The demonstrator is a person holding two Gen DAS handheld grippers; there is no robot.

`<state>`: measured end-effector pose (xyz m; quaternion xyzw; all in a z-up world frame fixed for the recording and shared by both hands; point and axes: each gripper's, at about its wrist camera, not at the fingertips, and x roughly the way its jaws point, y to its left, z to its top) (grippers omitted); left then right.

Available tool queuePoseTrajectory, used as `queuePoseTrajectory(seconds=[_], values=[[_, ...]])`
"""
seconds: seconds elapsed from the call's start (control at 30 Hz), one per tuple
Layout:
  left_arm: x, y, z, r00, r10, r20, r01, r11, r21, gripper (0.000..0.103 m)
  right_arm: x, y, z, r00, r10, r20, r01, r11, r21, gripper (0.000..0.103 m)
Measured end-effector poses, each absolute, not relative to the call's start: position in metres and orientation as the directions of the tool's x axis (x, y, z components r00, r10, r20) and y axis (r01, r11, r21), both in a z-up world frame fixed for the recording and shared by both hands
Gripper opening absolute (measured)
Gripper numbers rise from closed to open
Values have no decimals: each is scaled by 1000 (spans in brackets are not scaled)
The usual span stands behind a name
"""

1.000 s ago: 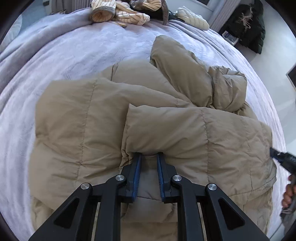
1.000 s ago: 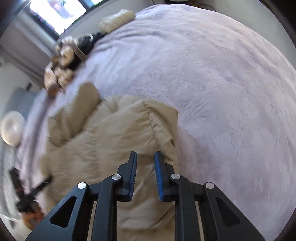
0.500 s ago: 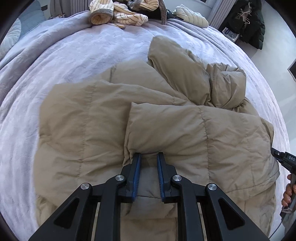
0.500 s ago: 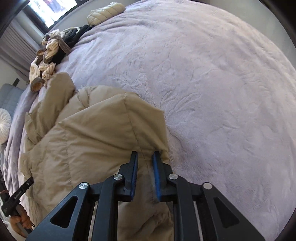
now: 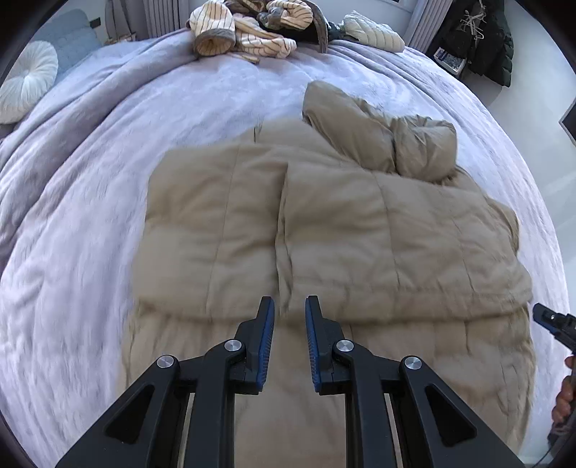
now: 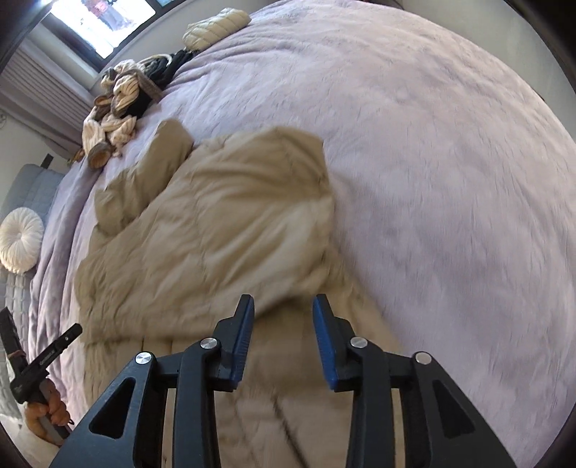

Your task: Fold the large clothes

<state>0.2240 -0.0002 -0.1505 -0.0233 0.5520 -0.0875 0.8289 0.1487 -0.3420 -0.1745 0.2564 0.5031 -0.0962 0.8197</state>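
A tan quilted puffer jacket point(image 5: 324, 230) lies on the lilac bed cover point(image 5: 90, 201), its lower part folded up over the body, with a sleeve and hood bunched at the far right. My left gripper point(image 5: 288, 306) is open and empty just above the fold's near edge. In the right wrist view the jacket point(image 6: 216, 230) lies folded and my right gripper point(image 6: 282, 302) is open and empty above its near right corner. The right gripper's tip point(image 5: 554, 324) shows at the left wrist view's right edge; the left gripper point(image 6: 46, 356) shows at lower left in the right wrist view.
A pile of striped and dark clothes point(image 5: 248, 28) and a cream knit item point(image 5: 370, 28) lie at the bed's far end. A round white cushion point(image 5: 28, 79) sits at far left. A dark coat point(image 5: 482, 39) hangs beyond the bed's right side.
Both grippers have opened and let go of the jacket's folded edge, then drawn back and up. The folded flap now lies flat on the jacket.
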Motion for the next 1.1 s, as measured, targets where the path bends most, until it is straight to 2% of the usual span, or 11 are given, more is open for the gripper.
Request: queuePoseTrajectory(seconds=[0.13, 0.27, 0.33, 0.37, 0.4, 0.43, 0.7, 0.83, 0.93, 0.97, 1.1], values=[[204, 4, -151, 335, -162, -928, 114, 985, -130, 19, 130, -325, -173, 457, 132, -880, 410, 846, 340, 43], [186, 5, -154, 303, -162, -939, 127, 984, -128, 19, 115, -311, -167, 449, 150, -881, 406, 844, 351, 44], [178, 6, -155, 286, -176, -942, 126, 981, -145, 20, 108, -304, -164, 442, 155, -884, 405, 844, 351, 49], [174, 6, -155, 281, -178, -943, 126, 981, -148, 28, 105, -300, -162, 438, 159, -885, 401, 846, 351, 52], [170, 7, -155, 276, -177, -945, 123, 981, -149, 74, 101, -297, -161, 437, 160, -885, 400, 847, 350, 52], [165, 10, -152, 282, -151, -947, 99, 987, -128, 103, 99, -295, -160, 435, 161, -886, 400, 847, 351, 52], [137, 23, -137, 280, -133, -951, 80, 990, -115, 102, 78, -278, -150, 421, 182, -889, 413, 834, 366, 60], [124, 33, -130, 281, -125, -952, 74, 991, -108, 102, 67, -274, -142, 434, 192, -880, 424, 818, 388, 83], [116, 38, -128, 273, -119, -955, 74, 992, -102, 102, 57, -269, -136, 451, 187, -873, 431, 810, 396, 92], [113, 40, -127, 269, -115, -956, 74, 992, -98, 102, 54, -268, -135, 455, 194, -869, 431, 806, 406, 103], [102, 47, -126, 251, -97, -963, 79, 994, -79, 102, 42, -264, -135, 463, 222, -858, 443, 781, 440, 103]])
